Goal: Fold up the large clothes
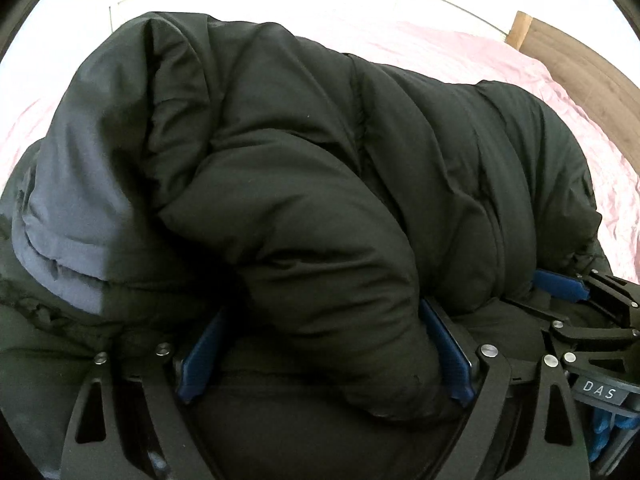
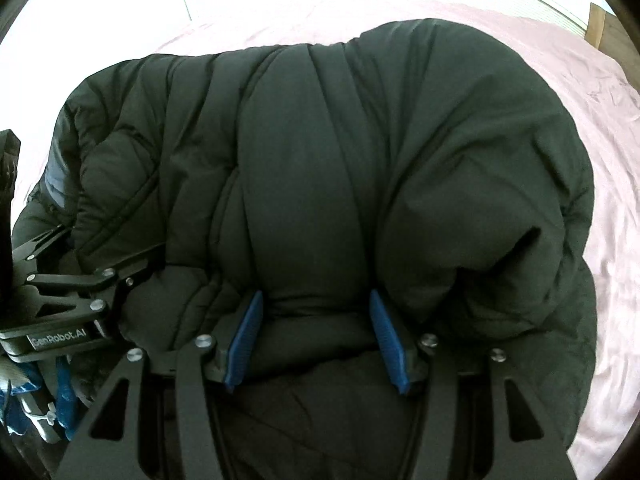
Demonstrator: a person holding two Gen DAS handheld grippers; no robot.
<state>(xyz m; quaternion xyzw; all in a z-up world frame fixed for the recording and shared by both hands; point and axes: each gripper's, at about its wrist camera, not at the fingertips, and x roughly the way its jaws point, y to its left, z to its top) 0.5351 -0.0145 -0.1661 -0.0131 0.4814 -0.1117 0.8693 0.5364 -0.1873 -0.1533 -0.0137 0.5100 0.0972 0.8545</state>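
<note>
Left wrist view shows a bulky dark puffer jacket (image 1: 320, 168) heaped on a pink bedsheet (image 1: 560, 92), a thick roll of it lying between the left gripper's (image 1: 320, 356) blue pads (image 1: 446, 354), which stand wide, the right-hand pad against the padding and the left-hand one half buried in fabric, while the right gripper (image 1: 568, 292) pokes in at the lower right edge. Right wrist view shows the same jacket (image 2: 340, 160) on the sheet (image 2: 600, 160), with the right gripper (image 2: 320, 340) at a middling gap and both blue pads (image 2: 244, 344) pressed against a padded fold.
</note>
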